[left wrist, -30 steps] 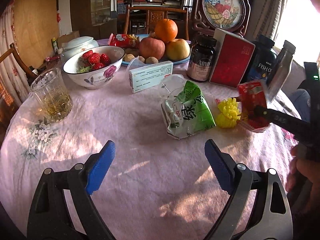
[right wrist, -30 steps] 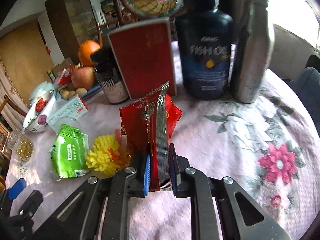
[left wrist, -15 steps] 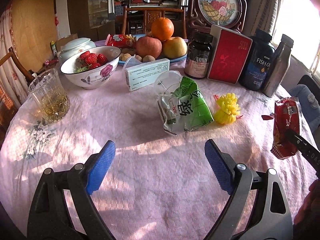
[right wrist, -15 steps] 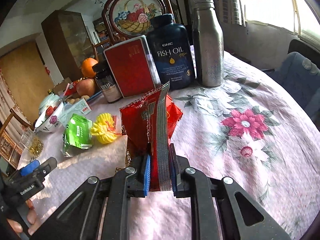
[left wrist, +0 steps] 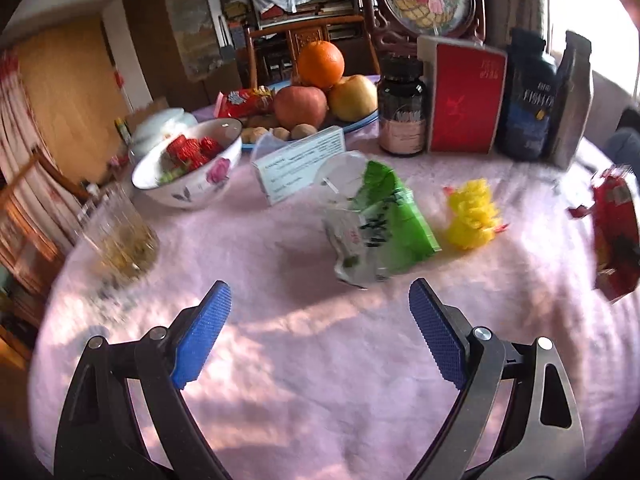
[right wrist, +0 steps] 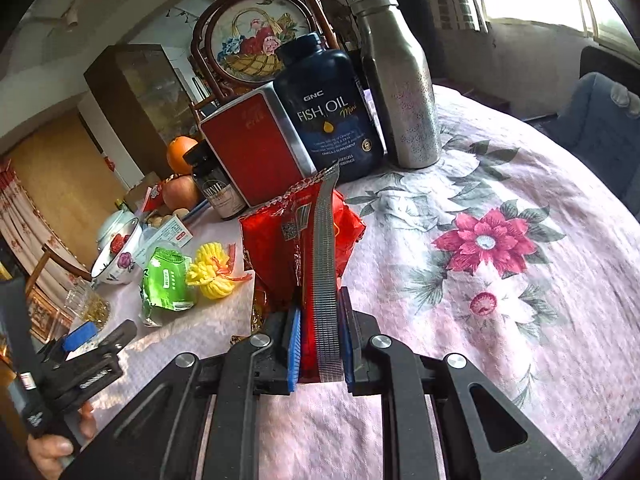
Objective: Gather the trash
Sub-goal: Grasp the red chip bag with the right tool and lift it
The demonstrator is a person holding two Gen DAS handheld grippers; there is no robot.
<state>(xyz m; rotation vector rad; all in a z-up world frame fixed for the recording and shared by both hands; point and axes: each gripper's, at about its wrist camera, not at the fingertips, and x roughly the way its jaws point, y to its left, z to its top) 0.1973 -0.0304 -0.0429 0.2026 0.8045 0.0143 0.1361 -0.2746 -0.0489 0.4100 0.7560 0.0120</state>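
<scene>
The right hand-held gripper (right wrist: 318, 350) is clamped on the red snack wrapper (right wrist: 298, 240), pinching its crimped silver seam between the blue pads (right wrist: 294, 350). A second ago the wrapper sat low, close in front of the red box (right wrist: 256, 152) and the fish oil bottle (right wrist: 328, 112); both now stand well ahead of the gripper, and the wrapper hangs clear above the pink cloth of the desk (right wrist: 500, 280). Judgement: the first piece of trash is lifted off and in carry; no bin shows in either view, so its destination cannot be confirmed.

The left hand-held gripper (left wrist: 320, 334) hangs with its fingers wide apart and holds nothing. Its view is blurred, and the layout has shifted slightly from half a second ago. Ahead of it lie the crumpled green packet (left wrist: 380, 224) and, to that packet's right, the yellow foam fruit net (left wrist: 474, 214); both rest on the desk. Judgement: these are the likely remaining trash, the green packet being the nearer candidate.

The strawberry bowl (left wrist: 188, 172), glass (left wrist: 120, 236) and medicine box (left wrist: 300, 164) lie further ahead and to the left, not obviously trash.
</scene>
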